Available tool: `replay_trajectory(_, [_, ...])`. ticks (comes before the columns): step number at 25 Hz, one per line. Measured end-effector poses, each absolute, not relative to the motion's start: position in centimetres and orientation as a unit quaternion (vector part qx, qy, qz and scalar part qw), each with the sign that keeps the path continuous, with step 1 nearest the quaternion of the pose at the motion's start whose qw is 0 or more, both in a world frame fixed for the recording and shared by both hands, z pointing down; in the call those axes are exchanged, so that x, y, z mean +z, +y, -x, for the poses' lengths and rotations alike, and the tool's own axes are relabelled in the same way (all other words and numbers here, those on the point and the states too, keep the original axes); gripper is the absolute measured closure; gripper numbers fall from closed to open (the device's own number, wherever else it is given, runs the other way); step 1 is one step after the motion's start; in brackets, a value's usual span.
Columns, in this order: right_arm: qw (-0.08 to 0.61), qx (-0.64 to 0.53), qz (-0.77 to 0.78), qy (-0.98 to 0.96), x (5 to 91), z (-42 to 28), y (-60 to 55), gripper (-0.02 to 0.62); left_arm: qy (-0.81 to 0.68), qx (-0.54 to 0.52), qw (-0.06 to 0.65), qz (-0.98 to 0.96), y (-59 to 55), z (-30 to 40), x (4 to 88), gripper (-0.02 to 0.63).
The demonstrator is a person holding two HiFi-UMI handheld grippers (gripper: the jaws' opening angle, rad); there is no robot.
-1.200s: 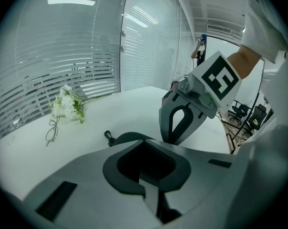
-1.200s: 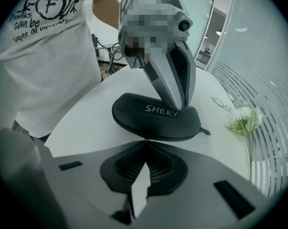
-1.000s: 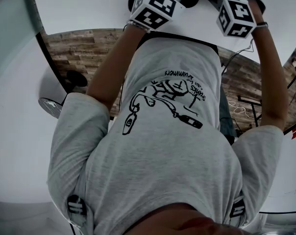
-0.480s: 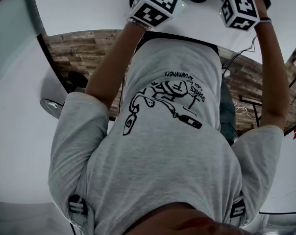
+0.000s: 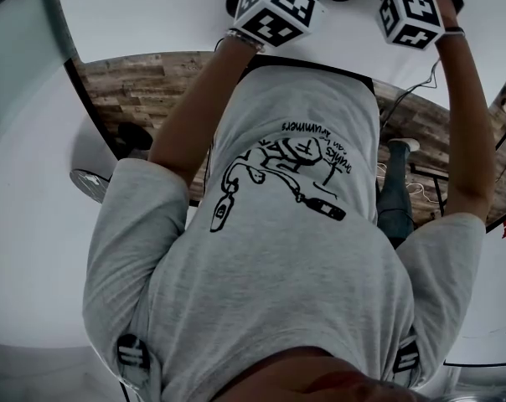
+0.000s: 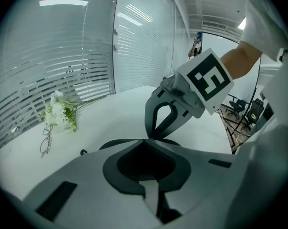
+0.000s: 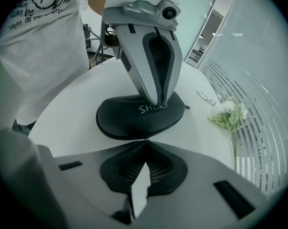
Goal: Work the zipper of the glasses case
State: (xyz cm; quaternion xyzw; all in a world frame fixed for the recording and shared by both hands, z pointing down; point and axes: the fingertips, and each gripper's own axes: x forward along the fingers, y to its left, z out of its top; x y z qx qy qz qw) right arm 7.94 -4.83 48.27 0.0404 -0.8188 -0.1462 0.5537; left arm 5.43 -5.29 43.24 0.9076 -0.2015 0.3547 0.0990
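Two marker cubes (image 5: 278, 8) (image 5: 410, 15) are showing at the top of the head view, above a grey T-shirt (image 5: 295, 224) whose upside-down print is too small to read.

Left gripper view: the left gripper (image 6: 145, 140) is keeping its jaws clenched together with nothing seen between them. The glasses case (image 6: 111, 144) is lying just past the tips, and the right gripper (image 6: 152, 135) is pointing down onto it.

Right gripper view: the right gripper is clenching its jaws, tips touching the case's near rim; whether they are pinching a zipper pull is unclear. White lettering is reading roughly "SHEKY", partly covered by the left gripper's tips. The shirt is showing a circled "F" and "be".
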Motion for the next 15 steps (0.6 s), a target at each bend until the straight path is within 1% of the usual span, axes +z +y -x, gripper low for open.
replay_trajectory(15, [0.558, -0.135, -0.027, -0.818, 48.2, -8.5, -2.9, 0.592, -0.206, 0.348, 0.091, -0.910, -5.8, -5.4, 42.5, 0.584])
